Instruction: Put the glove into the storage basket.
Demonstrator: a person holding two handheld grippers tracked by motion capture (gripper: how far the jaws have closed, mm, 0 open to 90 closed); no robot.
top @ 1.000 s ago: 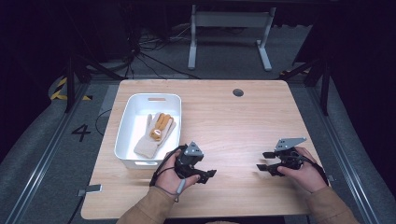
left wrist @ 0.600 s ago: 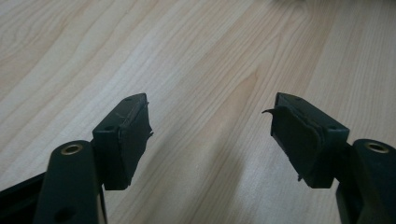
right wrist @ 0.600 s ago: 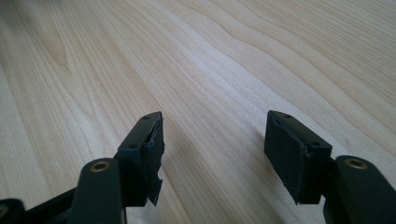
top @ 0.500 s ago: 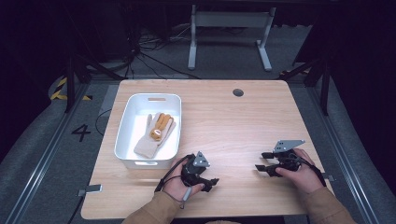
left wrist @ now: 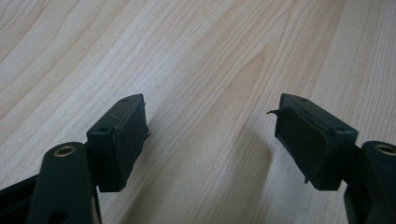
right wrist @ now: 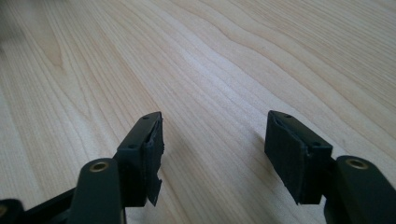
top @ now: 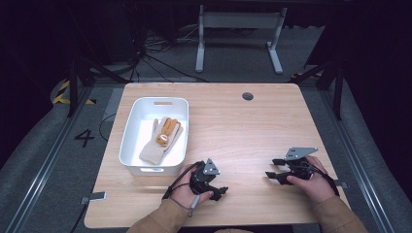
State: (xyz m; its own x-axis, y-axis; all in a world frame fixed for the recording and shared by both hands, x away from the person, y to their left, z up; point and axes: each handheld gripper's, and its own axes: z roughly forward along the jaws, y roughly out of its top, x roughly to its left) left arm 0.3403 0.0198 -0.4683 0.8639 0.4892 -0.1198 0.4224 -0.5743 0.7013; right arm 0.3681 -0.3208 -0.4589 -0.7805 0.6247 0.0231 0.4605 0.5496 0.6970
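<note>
The left gripper (top: pixel 217 187) rested low on the pale wooden table (top: pixel 233 126), near the person's edge, with its jaws spread wide and nothing between them; in the left gripper view its black pads (left wrist: pixel 122 140) framed only bare wood grain. Its jaws had just been opening a little further, with no object in the gap. The right gripper (top: pixel 273 171) sat off to the left gripper's right, well apart from it, also low over the table, its jaws likewise apart and empty, and the right gripper view showed bare wood between the pads (right wrist: pixel 144 156).

Just beyond the left gripper and slightly to its left stood the white rectangular plastic bin (top: pixel 130 141), its near wall close to the hand that held the gripper. Inside lay the cream knitted glove with mustard-yellow fingers (top: pixel 160 141), stretched lengthwise along the bin's floor, cuff toward the person. Neither gripper touched the bin or the glove.

Judged from this layout, the work appeared finished or nearly so: the glove was already in the bin, both grippers were empty and parked on the near side of the table, and no other loose item lay on the tabletop. A small dark round hole (top: pixel 248 96) marked the far side of the table. If anything was left, it seemed only to keep the hands at rest.
</note>
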